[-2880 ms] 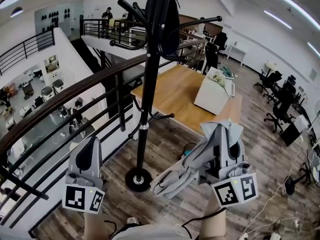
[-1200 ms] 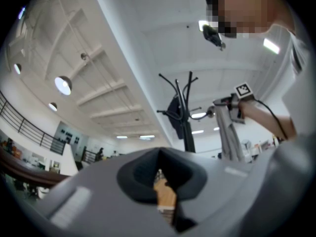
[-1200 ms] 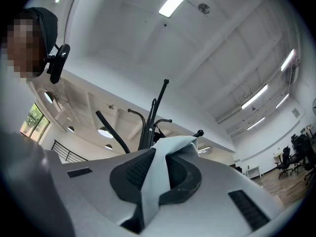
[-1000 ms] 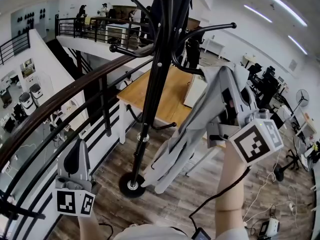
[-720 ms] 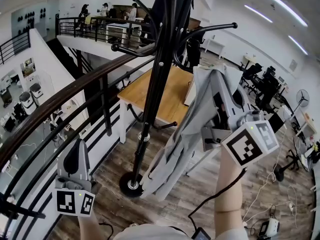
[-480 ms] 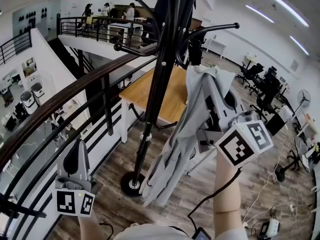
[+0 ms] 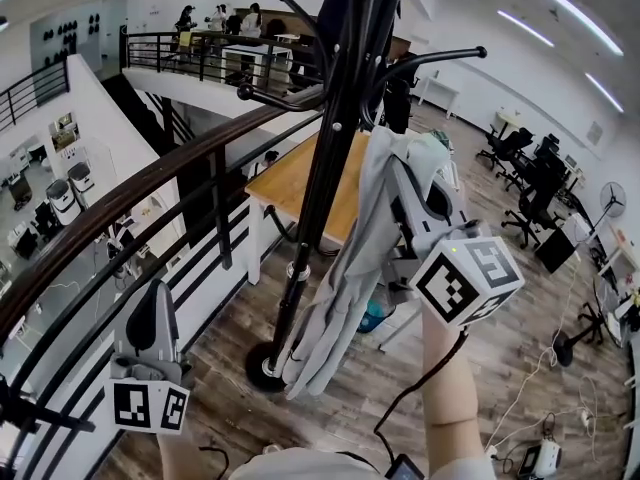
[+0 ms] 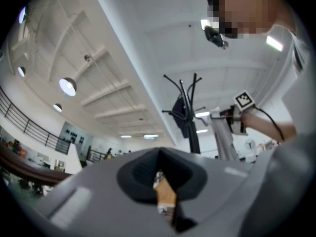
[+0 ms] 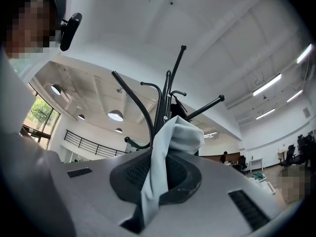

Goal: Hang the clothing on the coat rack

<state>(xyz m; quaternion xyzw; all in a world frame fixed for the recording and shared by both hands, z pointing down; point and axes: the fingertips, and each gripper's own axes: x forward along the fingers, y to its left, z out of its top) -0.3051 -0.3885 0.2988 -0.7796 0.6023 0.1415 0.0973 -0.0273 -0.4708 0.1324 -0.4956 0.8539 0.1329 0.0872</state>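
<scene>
The black coat rack [image 7: 322,183] rises through the middle of the head view, its hooks spreading at the top. My right gripper [image 7: 412,168] is raised just right of the pole, shut on a light grey garment [image 7: 345,288] that trails down along the pole toward the base. In the right gripper view the cloth [image 9: 170,137] bunches up out of the jaws [image 9: 158,174], directly below the rack's hooks [image 9: 162,100]. A dark garment [image 7: 335,8] hangs high on the rack. My left gripper [image 7: 160,303] hangs low at the left, shut and holding nothing.
A black railing with a brown handrail [image 7: 150,183] runs diagonally behind the rack. The rack's round base [image 7: 265,366] stands on wood flooring. A wooden table [image 7: 300,183] is beyond the pole, and office chairs [image 7: 530,188] stand at the right.
My right gripper has lifted the grey garment from waist height up and leftward, close beside the rack's upper pole. The left gripper has stayed low at the left.
</scene>
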